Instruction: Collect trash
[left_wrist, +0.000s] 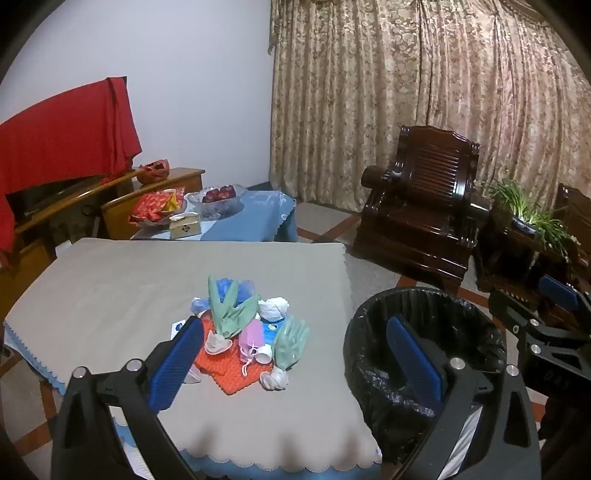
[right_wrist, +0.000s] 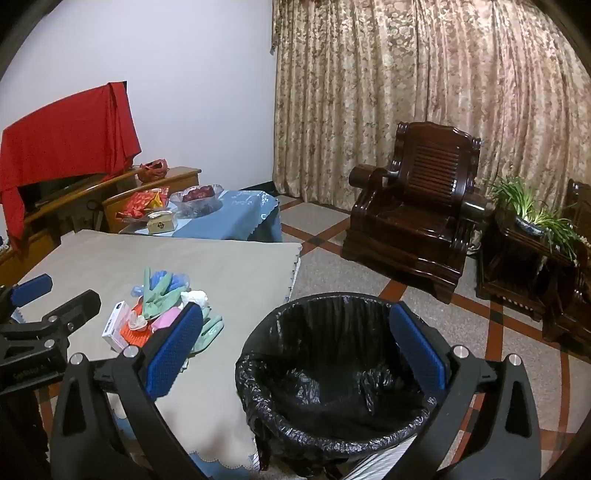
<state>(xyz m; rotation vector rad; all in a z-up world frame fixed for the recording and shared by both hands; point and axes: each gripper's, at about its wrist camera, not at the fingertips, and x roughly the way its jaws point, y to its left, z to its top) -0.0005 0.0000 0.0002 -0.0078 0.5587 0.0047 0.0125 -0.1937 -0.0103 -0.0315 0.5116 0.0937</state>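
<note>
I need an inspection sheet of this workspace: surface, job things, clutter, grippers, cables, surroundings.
Surface: table under a grey cloth.
Job's things: trash pile on the table, with green gloves, tissue wads, an orange mat; lined trash bin on the floor beside the table, looks empty.
Clutter: nothing seen beyond the pile.
Grippers: left gripper and right gripper both have jaws open, holding nothing.
Cables: nothing seen.
Surroundings: wooden armchair, curtain, potted plant.

white wall (left_wrist: 166, 74), floral beige curtains (left_wrist: 424, 92), dark carved wooden armchair (left_wrist: 424, 206), tiled floor (right_wrist: 461, 314), potted plant (right_wrist: 532, 210)
</note>
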